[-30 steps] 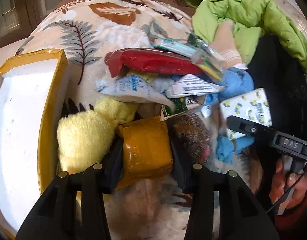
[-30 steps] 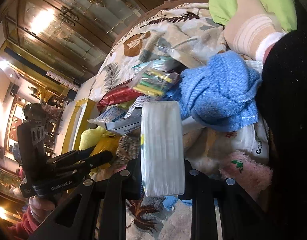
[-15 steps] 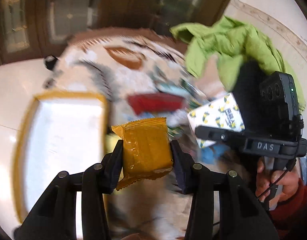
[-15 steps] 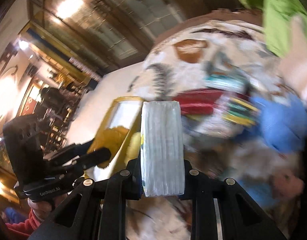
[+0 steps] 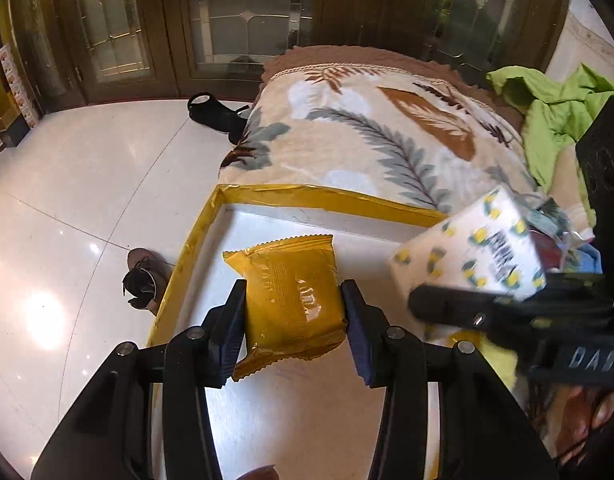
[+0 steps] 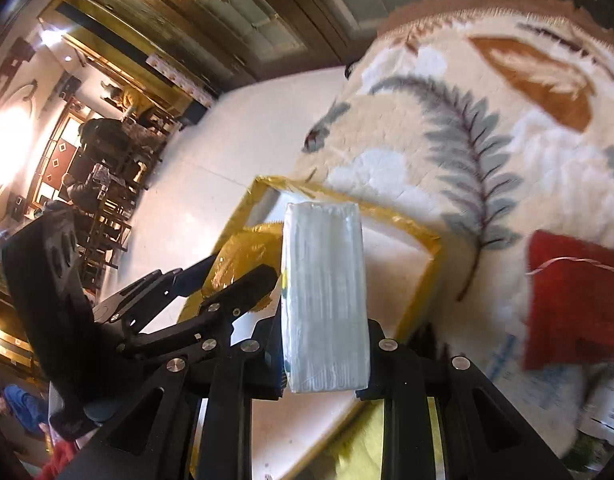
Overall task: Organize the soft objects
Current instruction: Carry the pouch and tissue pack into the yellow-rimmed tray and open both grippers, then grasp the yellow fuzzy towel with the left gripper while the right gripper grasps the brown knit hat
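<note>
Over the white tray [image 5: 267, 420], the left hand-held gripper [image 5: 293, 316] grasps a yellow packet [image 5: 293, 300]; the right hand-held gripper [image 6: 323, 360] clamps a tissue pack [image 6: 323, 296].

A leaf-patterned fleece blanket [image 5: 387, 148] covered the bed. On it lay a white tray with a yellow taped rim [image 5: 307, 194], a crumpled green garment [image 5: 555, 108] at the far right, and a red packet [image 6: 575, 300] just beside the tray. Below, the glossy white tiled floor [image 5: 87, 200] carried dark shoes [image 5: 215, 110] near the bed's corner.
</note>
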`<state>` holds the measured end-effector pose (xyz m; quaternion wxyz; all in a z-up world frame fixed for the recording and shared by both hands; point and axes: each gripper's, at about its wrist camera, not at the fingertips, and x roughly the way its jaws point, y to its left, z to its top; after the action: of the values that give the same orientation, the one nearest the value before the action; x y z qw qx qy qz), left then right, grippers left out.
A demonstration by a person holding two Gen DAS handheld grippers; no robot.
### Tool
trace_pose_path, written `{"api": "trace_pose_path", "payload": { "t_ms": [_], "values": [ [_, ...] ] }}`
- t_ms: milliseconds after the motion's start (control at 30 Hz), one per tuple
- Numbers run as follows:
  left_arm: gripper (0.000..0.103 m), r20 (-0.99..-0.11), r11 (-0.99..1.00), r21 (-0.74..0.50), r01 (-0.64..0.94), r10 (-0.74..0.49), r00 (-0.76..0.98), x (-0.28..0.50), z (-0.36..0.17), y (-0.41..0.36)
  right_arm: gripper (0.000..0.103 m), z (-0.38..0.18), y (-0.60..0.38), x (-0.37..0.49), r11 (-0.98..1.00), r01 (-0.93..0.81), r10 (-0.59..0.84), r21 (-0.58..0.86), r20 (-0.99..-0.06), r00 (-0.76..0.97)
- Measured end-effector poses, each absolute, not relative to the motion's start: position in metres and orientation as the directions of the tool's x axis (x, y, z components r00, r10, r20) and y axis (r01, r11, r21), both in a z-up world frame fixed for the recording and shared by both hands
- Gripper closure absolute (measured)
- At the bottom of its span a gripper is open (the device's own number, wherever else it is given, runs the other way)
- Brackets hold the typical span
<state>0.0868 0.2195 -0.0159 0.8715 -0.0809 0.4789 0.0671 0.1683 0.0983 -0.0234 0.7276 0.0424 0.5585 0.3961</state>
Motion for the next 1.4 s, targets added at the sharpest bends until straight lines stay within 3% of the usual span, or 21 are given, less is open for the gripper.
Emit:
{"api": "trace_pose_path", "payload": {
  "t_ms": [100,167,233,333,400,1000,1100,1400],
  "values": [
    [0.055,-0.842,0.975,-0.071,-0.208,0.053,0.537,0.089,-0.020,0.225,0.078,-0.030,0.105,0.167,0.685,-0.549,0.609,0.479,-0.790,0.071],
    [0.039,-0.832,0.975,-0.038,-0.217,0.089,0.547,0.088,-0.020,0.225,0.077,-0.031,0.105,0.164,0.688,-0.566,0.597,0.455,-0.798,0.084],
    [0.027,-0.818,0.970,0.006,-0.242,0.144,0.556,0.086,-0.018,0.226,0.066,-0.029,0.103,0.162,0.700,-0.570,0.580,0.431,-0.808,0.102],
    [0.020,-0.801,0.963,0.006,-0.270,0.166,0.575,0.081,-0.012,0.229,0.052,-0.017,0.098,0.158,0.704,-0.585,0.579,0.403,-0.802,0.144],
    [0.020,-0.788,0.960,0.022,-0.280,0.189,0.586,0.077,-0.006,0.228,0.045,-0.007,0.092,0.154,0.716,-0.587,0.574,0.379,-0.797,0.185],
    [0.020,-0.729,0.974,0.078,-0.214,0.202,0.654,0.060,0.042,0.170,0.045,0.048,-0.009,0.120,0.715,-0.545,0.649,0.438,-0.705,0.286],
    [0.020,-0.738,0.980,0.044,-0.193,0.162,0.655,0.056,0.047,0.160,0.045,0.049,-0.041,0.117,0.739,-0.518,0.635,0.432,-0.703,0.319],
    [0.017,-0.813,0.985,-0.171,-0.033,-0.122,0.570,0.059,0.035,0.101,0.045,0.011,-0.147,0.116,0.843,-0.335,0.525,0.421,-0.780,0.340]
  ]
}}
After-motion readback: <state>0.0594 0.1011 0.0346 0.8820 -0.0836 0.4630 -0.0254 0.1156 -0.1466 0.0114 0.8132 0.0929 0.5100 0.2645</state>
